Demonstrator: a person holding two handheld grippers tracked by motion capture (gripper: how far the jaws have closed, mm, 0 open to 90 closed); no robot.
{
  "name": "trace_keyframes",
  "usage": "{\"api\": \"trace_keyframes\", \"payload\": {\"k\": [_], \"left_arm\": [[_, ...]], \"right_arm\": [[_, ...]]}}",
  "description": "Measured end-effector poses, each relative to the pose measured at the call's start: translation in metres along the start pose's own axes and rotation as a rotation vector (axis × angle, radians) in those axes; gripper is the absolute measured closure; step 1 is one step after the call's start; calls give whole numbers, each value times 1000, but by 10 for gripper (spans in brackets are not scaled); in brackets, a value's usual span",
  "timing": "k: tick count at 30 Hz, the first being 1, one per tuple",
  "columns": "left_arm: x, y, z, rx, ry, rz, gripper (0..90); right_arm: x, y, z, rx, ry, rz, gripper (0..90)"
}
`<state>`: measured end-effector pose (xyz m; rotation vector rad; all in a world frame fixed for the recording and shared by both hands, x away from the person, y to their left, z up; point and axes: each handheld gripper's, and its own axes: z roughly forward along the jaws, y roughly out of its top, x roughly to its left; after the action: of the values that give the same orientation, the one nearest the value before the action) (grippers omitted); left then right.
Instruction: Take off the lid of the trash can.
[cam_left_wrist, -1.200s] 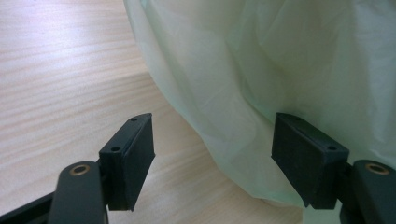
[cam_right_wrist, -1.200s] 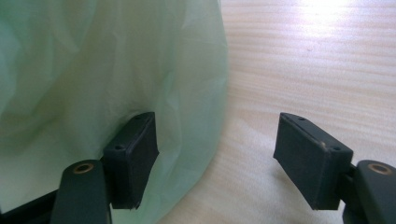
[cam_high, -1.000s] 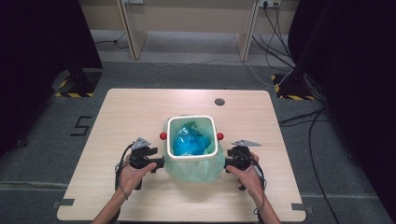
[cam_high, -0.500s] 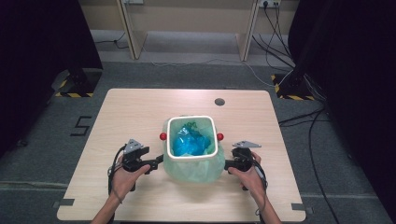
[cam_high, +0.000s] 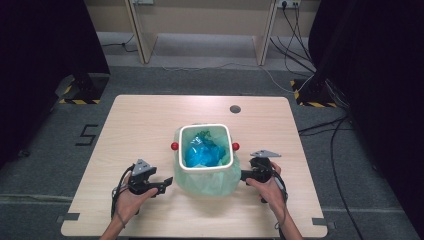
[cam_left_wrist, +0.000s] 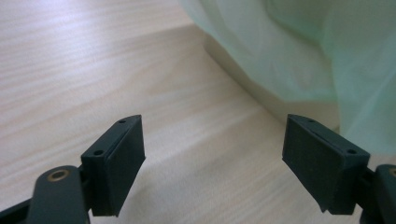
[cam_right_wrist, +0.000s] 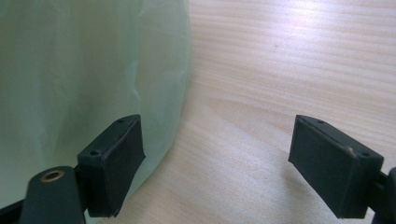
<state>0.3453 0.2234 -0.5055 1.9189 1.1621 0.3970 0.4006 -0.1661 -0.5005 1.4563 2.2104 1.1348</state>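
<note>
A small bin lined with a pale green bag stands mid-surface; left gripper and right gripper flank it, jaws just opened, empty; best pinch loose film low, evenly.

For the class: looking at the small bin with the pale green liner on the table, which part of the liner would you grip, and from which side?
Grip the loose green liner draped over the bin's outside wall, coming in level from the side. There the film hangs slack and folded, probably thin enough for the open left tool to pinch.
</note>
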Motion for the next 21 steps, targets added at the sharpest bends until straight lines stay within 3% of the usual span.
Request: {"api": "trace_keyframes", "payload": {"k": [1,5,13,21], "left_arm": [[0,0,0,0,0,0,204],[-5,-7,4,50,22,77,204],[-3,-13,7,88,55,127,204],[1,-15,8,73,56,110,184]], "right_arm": [[0,0,0,0,0,0,180],[-1,3,-4,-13,-5,0,180],[-8,17,-20,-52,-22,2,180],[-14,40,-32,-94,-39,3,181]]}}
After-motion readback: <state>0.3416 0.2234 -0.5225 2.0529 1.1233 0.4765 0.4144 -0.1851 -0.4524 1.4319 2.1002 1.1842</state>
